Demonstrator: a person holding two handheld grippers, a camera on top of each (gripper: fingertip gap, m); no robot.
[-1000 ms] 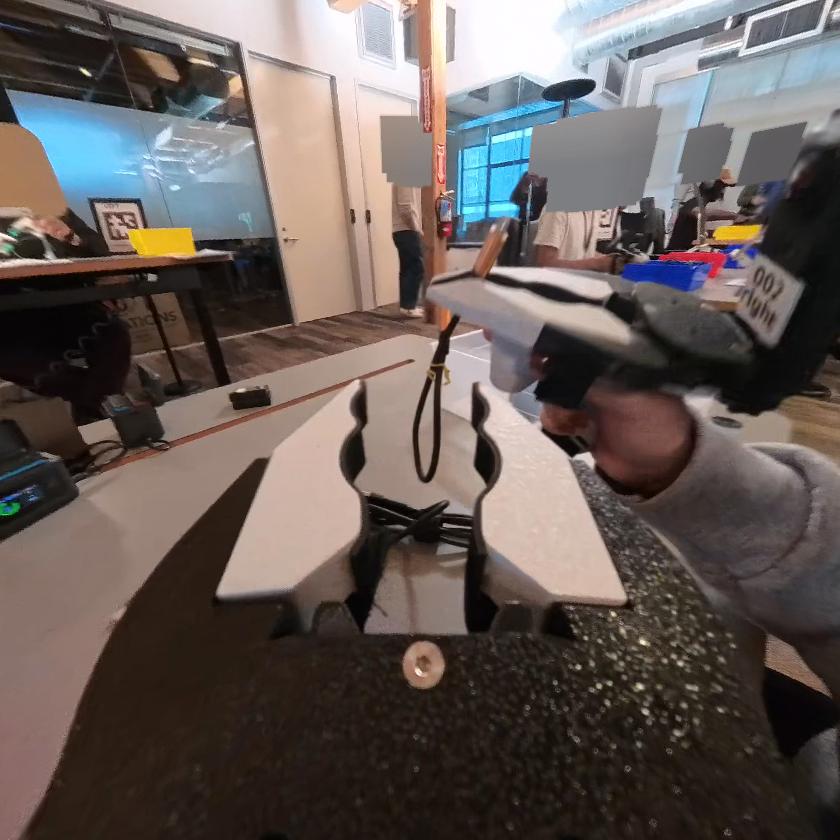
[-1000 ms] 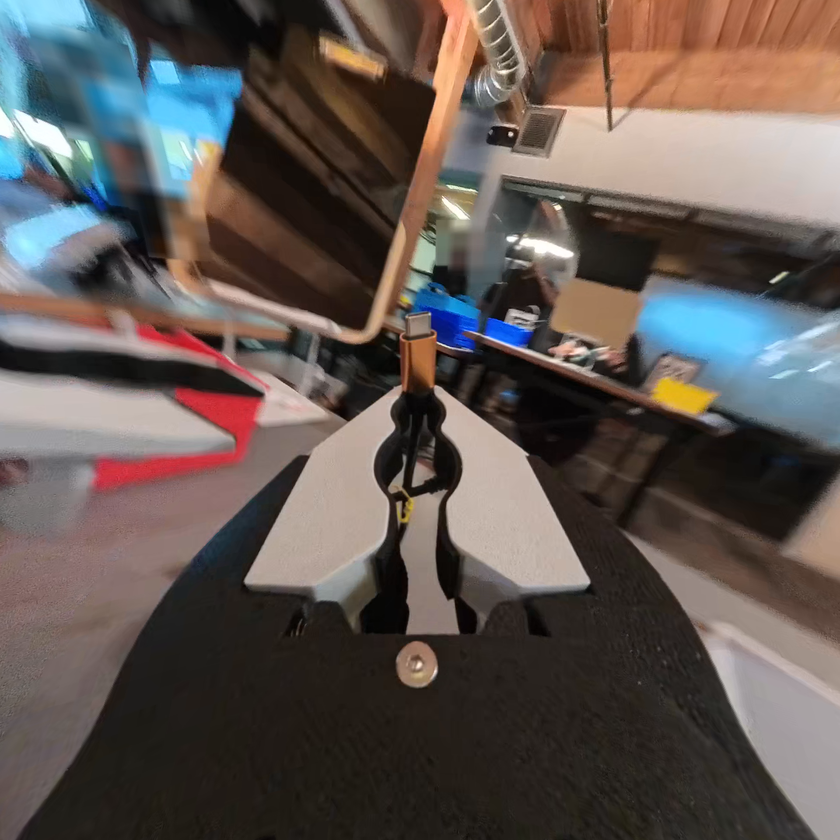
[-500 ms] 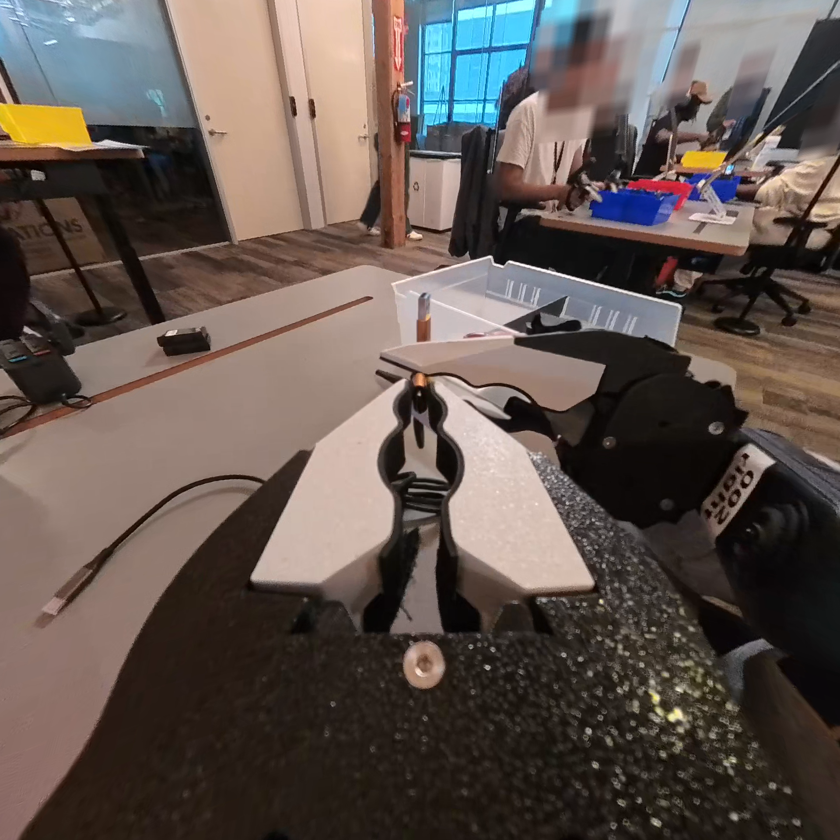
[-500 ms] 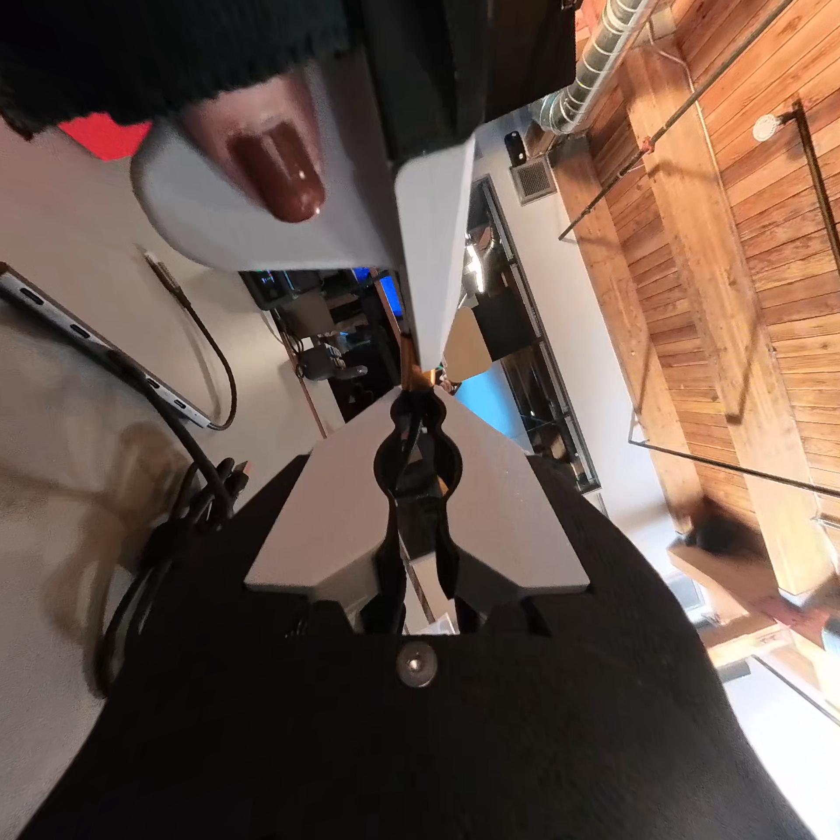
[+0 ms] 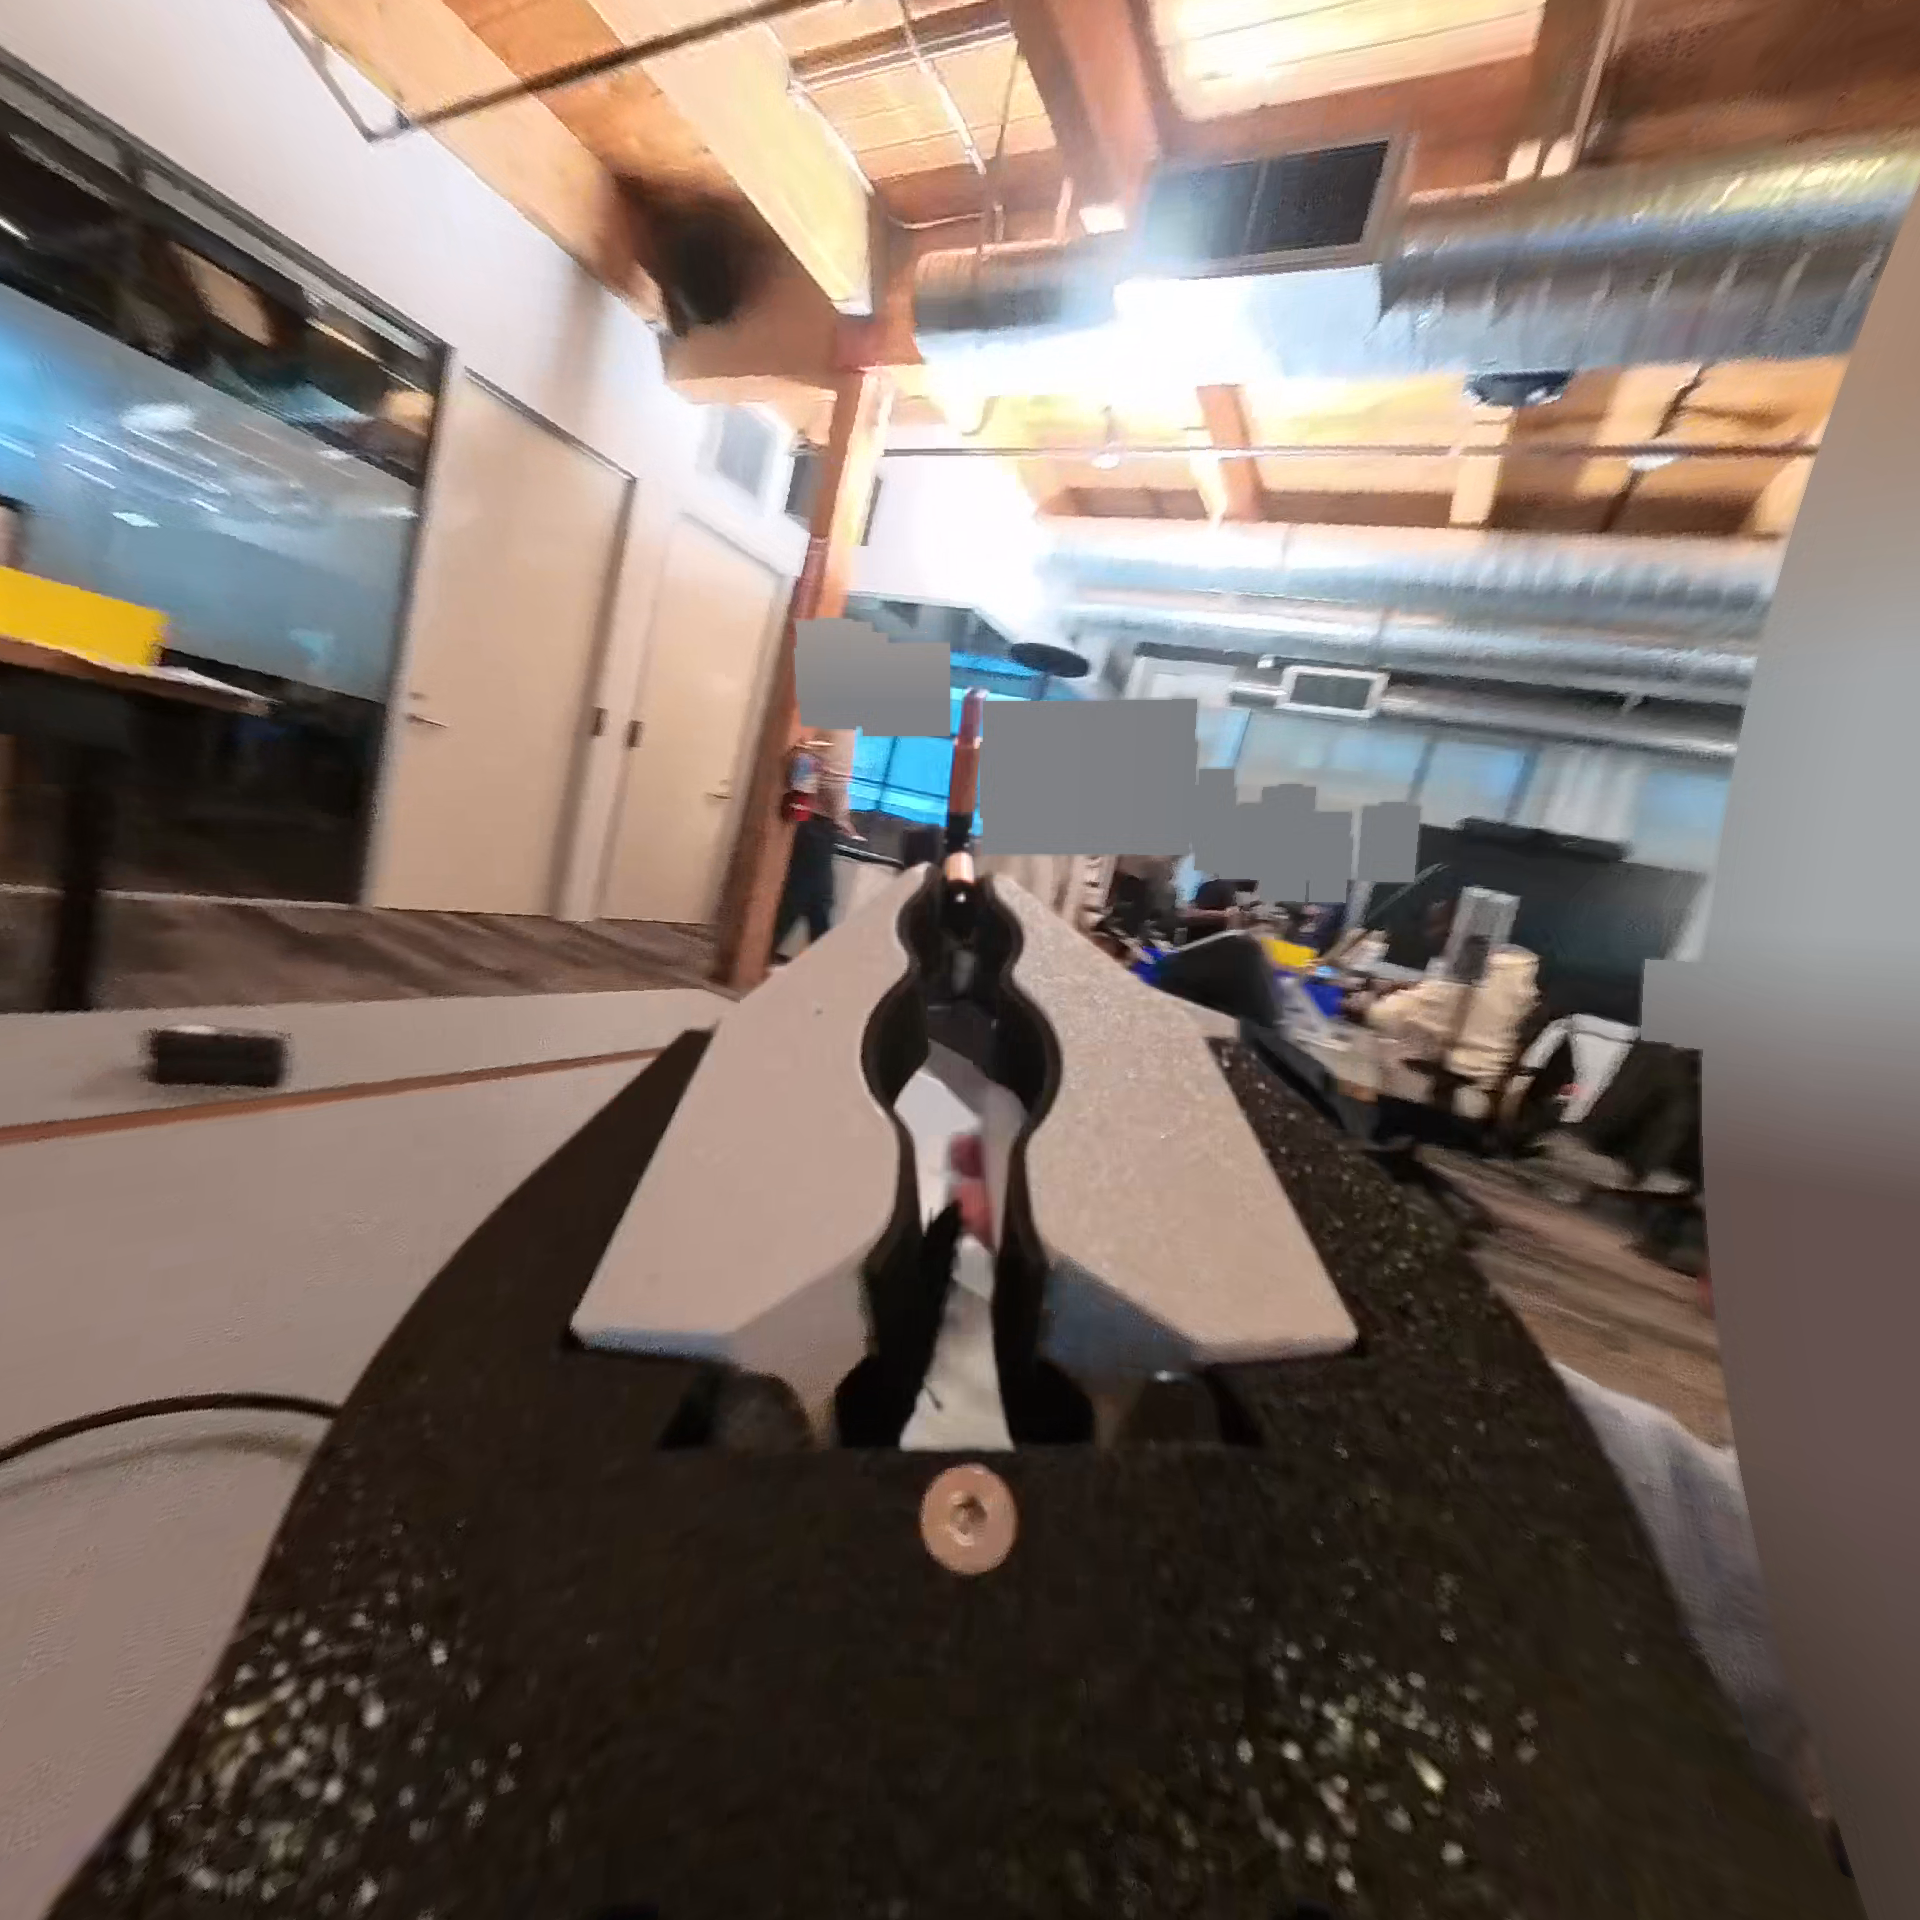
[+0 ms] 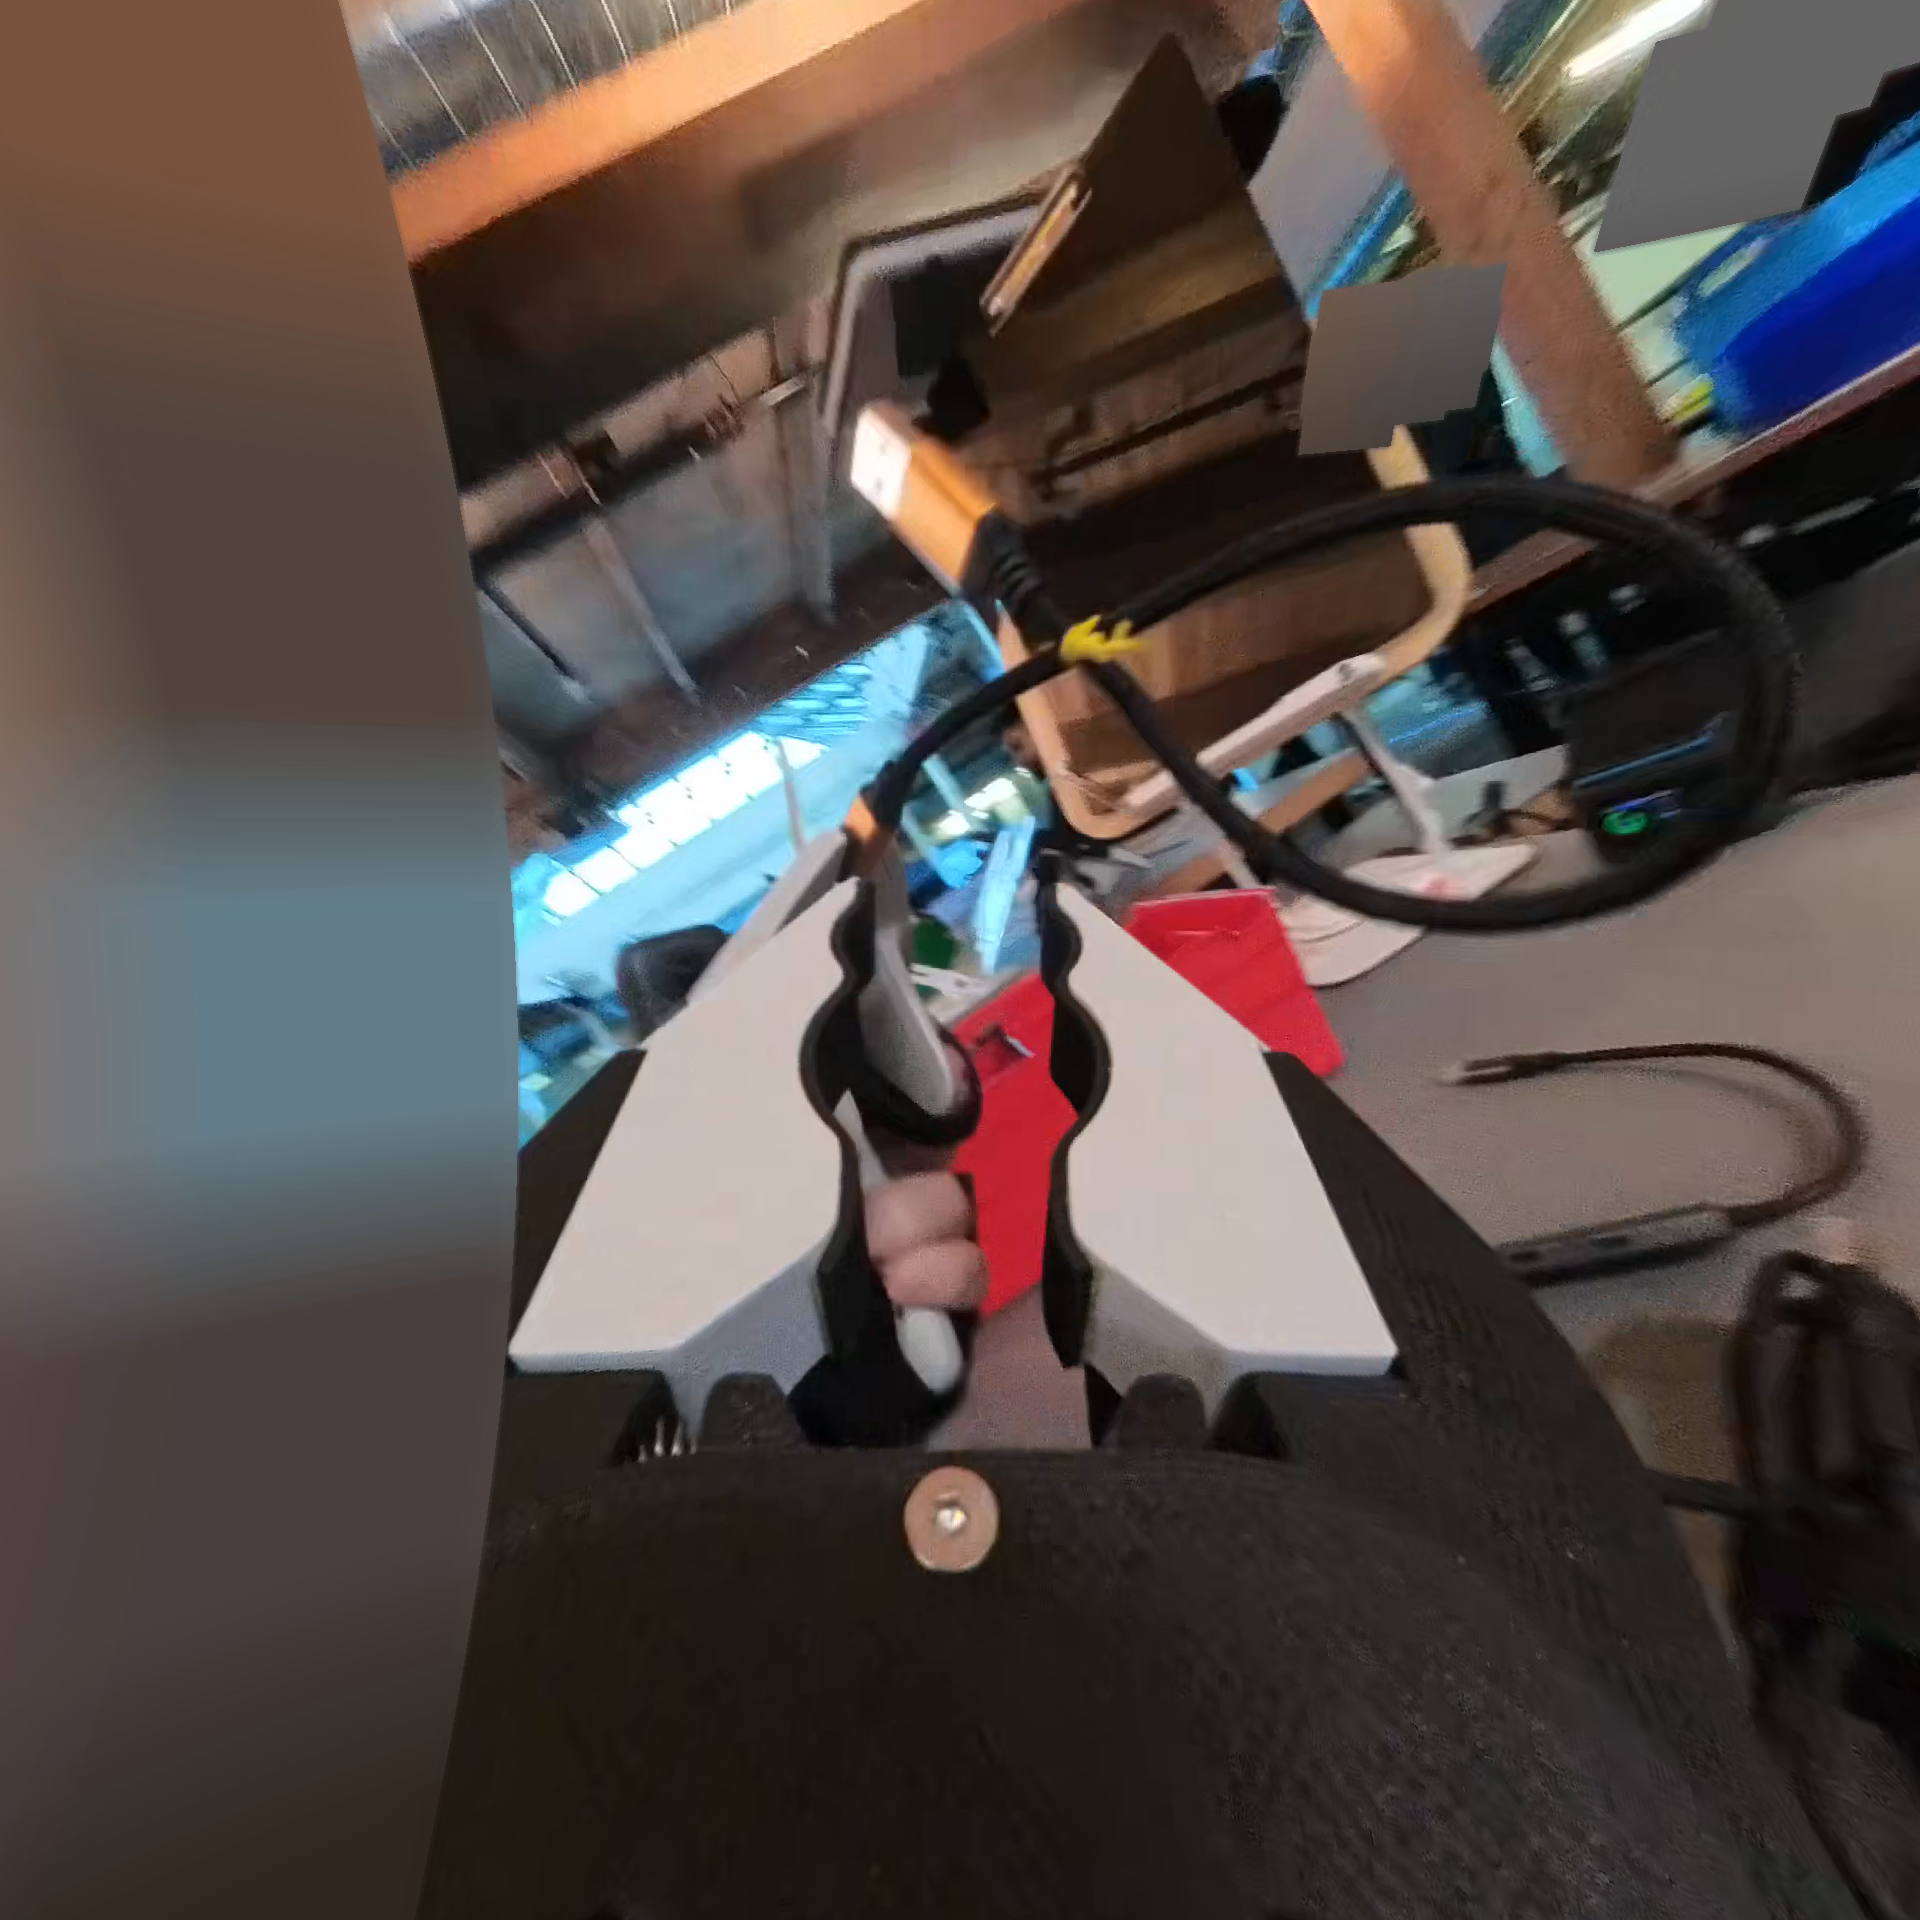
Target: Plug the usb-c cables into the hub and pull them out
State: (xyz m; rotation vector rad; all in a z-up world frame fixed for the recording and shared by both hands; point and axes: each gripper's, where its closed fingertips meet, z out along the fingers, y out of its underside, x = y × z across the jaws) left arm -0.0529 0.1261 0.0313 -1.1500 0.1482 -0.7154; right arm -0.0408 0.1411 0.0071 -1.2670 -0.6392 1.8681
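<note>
My left gripper is shut on one copper plug of a short black usb-c cable. The cable's other copper plug stands up just beyond the tips. In the right wrist view that cable loops in the air, bound with a yellow tie, its free copper plug pointing up left. My right gripper is open and holds nothing. The left gripper's fingers show edge-on between its jaws. The slim grey hub lies on the table at the right with its own lead.
A red bin stands beyond the right gripper. A bundle of black cables lies at the right edge. In the left wrist view the grey table bears a small black block and a black cable. People sit at far desks.
My right gripper has opened and let go of the cable. My left gripper, shut on a plug since half a second ago, has tilted upward with the cable. Both views have swung.
</note>
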